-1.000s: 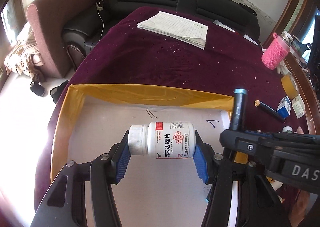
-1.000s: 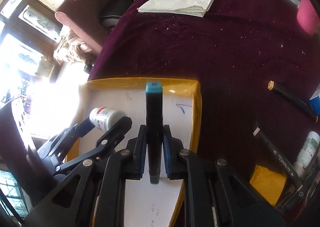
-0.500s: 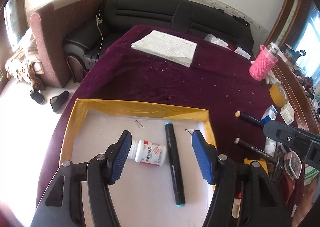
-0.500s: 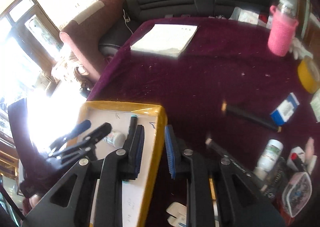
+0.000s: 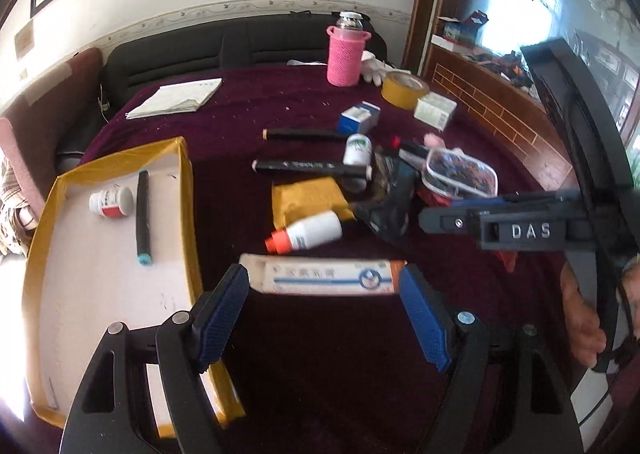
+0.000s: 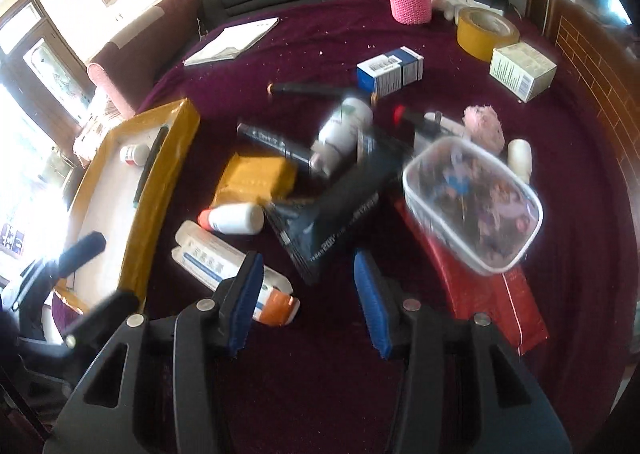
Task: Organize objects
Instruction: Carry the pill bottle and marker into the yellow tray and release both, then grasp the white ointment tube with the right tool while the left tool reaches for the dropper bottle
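So the yellow-edged tray (image 5: 185,190) sits off to the left of the left gripper (image 5: 324,306), and it's got the white pill bottle (image 5: 111,203) and the black marker (image 5: 143,210) lying side by side in it, not touching. Half a second ago the left gripper was hanging right over those two; now it's swung right, over the maroon desk (image 5: 320,366), jaws wide apart and holding nothing. A long white medicine box (image 5: 326,277) lies on the desk ahead between its fingertips, not gripped.

The right gripper (image 6: 306,294) is wide open and empty too. Ahead of it is the clutter: a black pouch (image 6: 340,206), a clear plastic tub (image 6: 472,202) full of small bits I can't make out, and a white bottle with an orange cap (image 6: 236,218).

The tray's right wall is just beside the left finger. Bare cloth nearest both grippers is the open room.
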